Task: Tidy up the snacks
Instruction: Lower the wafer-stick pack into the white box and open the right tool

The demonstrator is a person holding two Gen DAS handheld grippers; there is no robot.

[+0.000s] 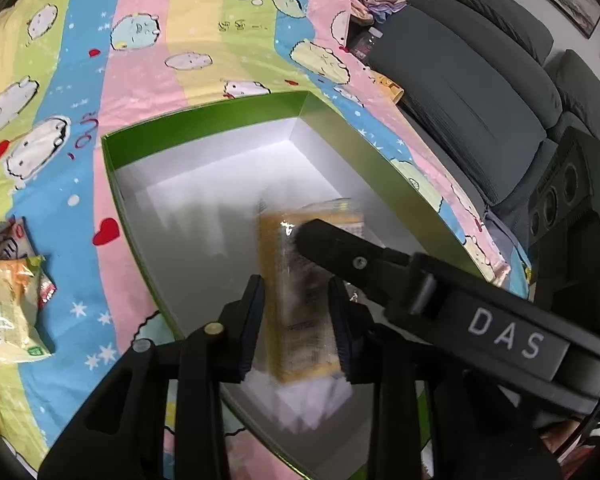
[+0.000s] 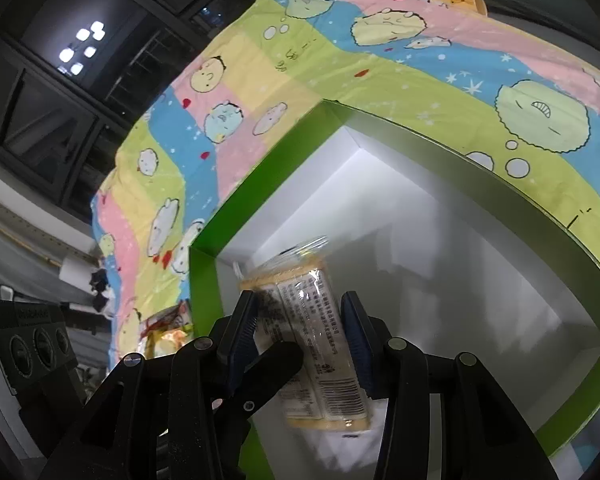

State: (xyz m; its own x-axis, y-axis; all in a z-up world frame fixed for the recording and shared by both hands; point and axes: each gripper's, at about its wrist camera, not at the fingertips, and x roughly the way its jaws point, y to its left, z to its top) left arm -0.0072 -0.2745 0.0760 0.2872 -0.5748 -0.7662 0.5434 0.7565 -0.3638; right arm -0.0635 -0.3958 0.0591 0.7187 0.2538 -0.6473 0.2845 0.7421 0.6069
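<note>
A yellow-orange wrapped snack pack (image 1: pixel 306 292) hangs over the white inside of an open green box (image 1: pixel 204 124). My left gripper (image 1: pixel 298 304) is shut on its sides. My right gripper (image 2: pixel 300 316) is shut on the same pack (image 2: pixel 320 344) from the other side; one right finger (image 1: pixel 340 248) crosses over the pack in the left wrist view. A left finger (image 2: pixel 268 364) shows in the right wrist view. The pack is blurred in both views. The box (image 2: pixel 260 184) holds nothing else that I can see.
The box rests on a striped cartoon-print cloth (image 1: pixel 160 64). Several loose snack packets (image 1: pixel 12 300) lie on the cloth left of the box, also seen in the right wrist view (image 2: pixel 168 328). A grey sofa (image 1: pixel 472 92) stands to the right.
</note>
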